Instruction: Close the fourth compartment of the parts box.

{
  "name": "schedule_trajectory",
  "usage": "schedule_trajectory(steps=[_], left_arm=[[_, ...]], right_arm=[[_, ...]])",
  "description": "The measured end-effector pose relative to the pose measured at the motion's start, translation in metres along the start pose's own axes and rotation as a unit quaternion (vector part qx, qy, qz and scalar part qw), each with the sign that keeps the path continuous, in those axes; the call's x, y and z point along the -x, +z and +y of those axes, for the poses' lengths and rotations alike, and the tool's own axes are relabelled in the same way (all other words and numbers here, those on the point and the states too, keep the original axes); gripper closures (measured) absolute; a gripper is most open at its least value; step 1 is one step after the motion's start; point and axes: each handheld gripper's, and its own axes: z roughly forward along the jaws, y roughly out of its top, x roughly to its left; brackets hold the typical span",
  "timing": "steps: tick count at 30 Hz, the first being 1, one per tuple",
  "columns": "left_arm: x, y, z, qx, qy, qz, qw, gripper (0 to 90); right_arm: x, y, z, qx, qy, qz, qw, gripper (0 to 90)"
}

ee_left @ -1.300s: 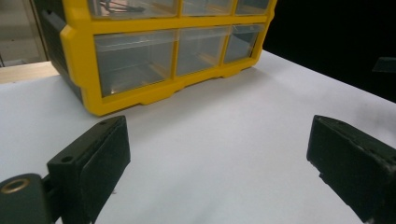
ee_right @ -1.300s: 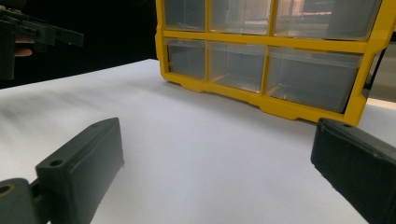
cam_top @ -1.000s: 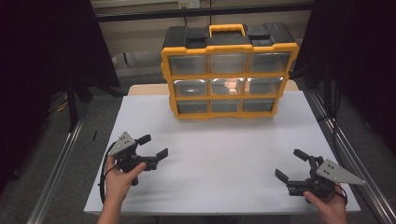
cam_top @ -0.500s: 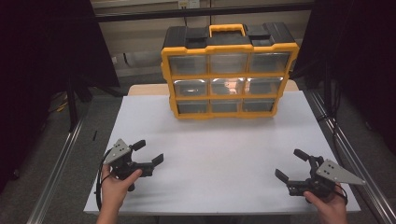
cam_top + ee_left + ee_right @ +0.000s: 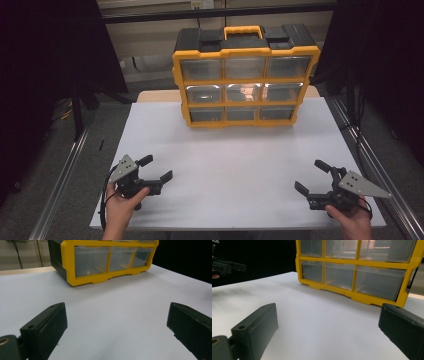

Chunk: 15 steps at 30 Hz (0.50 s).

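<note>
The high camera is looking forward and down from above the near edge of the white table point(image 5: 240, 165), taking in the whole top and the yellow drawer box point(image 5: 245, 75) at the far end. Each gripper camera is sitting low, just over the tabletop, peering between its own black jaws toward that box. The left gripper view is facing its lower left corner, the right gripper view probably its lower right. All three are sharing the box front.

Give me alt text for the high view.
A yellow and black drawer organizer stands upright at the far side of a white table. Near the front edge, a person holds the left gripper and right gripper, both open and empty.
</note>
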Motion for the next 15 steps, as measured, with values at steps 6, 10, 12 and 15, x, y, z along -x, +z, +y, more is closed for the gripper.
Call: schedule_trajectory(steps=[6, 10, 12, 15], left_arm=[[-0.002, -0.006, -0.006, -0.007, 0.006, 0.000, 1.0000, 3.1], [-0.002, -0.011, -0.008, 0.000, 0.001, 0.001, 1.0000, 3.1], [-0.003, -0.013, -0.010, 0.004, -0.004, 0.004, 1.0000, 3.1], [-0.003, -0.016, -0.012, 0.011, -0.012, 0.005, 0.9999, 3.1]], right_arm=[[0.000, 0.000, 0.000, 0.000, -0.006, 0.002, 1.0000, 2.2], [-0.001, 0.001, 0.000, -0.001, -0.001, -0.001, 1.0000, 2.3], [0.000, 0.001, -0.001, -0.002, -0.005, -0.001, 1.0000, 2.2], [0.001, 0.000, 0.000, -0.003, -0.001, -0.005, 1.0000, 2.3]])
